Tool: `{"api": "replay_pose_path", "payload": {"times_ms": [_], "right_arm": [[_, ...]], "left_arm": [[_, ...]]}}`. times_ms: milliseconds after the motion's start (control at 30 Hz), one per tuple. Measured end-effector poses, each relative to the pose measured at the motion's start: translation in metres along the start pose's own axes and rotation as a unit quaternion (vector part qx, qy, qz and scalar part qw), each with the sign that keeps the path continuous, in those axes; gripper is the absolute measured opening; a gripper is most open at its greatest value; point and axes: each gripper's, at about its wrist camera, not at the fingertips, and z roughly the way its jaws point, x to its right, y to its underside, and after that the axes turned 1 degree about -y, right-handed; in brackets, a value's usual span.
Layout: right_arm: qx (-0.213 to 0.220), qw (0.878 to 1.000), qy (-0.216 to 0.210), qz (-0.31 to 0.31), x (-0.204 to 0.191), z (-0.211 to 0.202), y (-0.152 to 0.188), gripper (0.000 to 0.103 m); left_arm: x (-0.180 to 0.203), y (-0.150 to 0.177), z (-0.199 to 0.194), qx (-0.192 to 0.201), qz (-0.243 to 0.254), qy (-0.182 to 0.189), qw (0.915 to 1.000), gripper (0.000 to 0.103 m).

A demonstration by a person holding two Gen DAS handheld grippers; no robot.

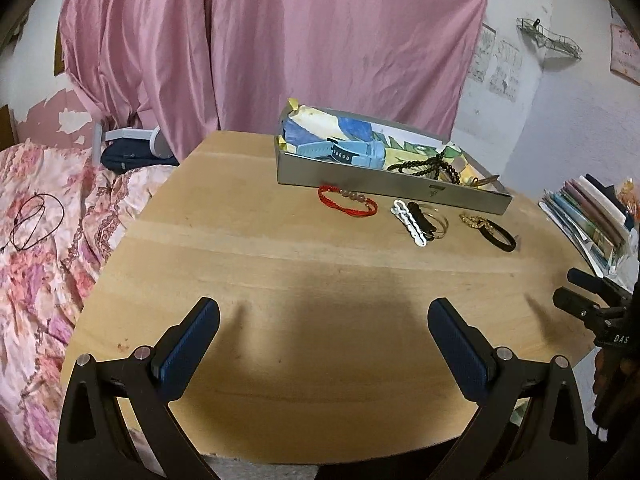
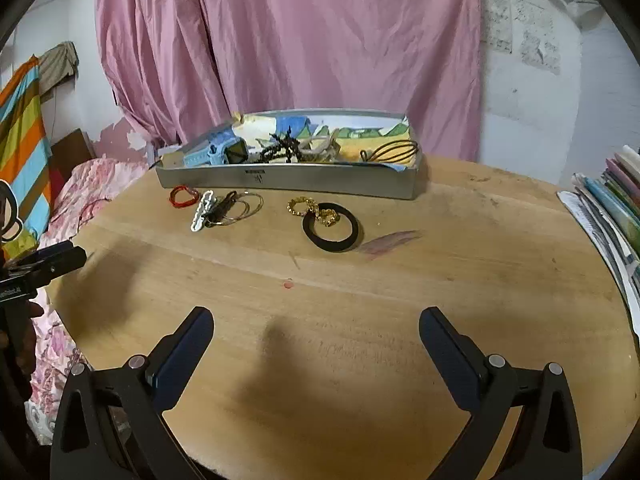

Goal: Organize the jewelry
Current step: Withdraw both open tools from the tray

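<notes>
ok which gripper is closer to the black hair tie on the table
Right, by a modest margin. The black hair tie lies ahead of the right gripper, slightly right; for the left gripper it sits ahead and far right.

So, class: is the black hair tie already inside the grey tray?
No: the black hair tie lies on the wooden table in front of the grey tray, overlapping the gold chain.

Soft, even indoor light is falling from above, casting blurred dark shadows on the wooden table [image 2: 400, 280] beneath each gripper. Fisheye distortion is bending straight edges, and black vignetting is closing the corners. Focus is staying fairly sharp, without glare.
</notes>
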Motion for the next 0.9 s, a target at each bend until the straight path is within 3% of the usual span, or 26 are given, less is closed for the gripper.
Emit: {"api": "replay_pose_path", "payload": {"times_ms": [533, 667, 733, 900], "right_arm": [[-0.031, 0.999, -0.023, -0.007, 0.029, 0.018, -0.035, 0.103], [-0.036, 0.999, -0.028, -0.023, 0.027, 0.024, -0.041, 0.096], [-0.038, 0.998, -0.032, -0.024, 0.028, 0.027, -0.044, 0.093], [-0.042, 0.998, -0.04, -0.017, 0.033, 0.035, -0.048, 0.083]], "left_arm": [[0.023, -0.03, 0.033, -0.018, 0.005, 0.061, 0.9979, 0.101], [0.032, -0.042, 0.044, -0.021, 0.003, 0.077, 0.9968, 0.101], [0.036, -0.046, 0.049, -0.023, 0.004, 0.081, 0.9964, 0.098], [0.046, -0.053, 0.064, -0.034, 0.014, 0.085, 0.9957, 0.078]]}}
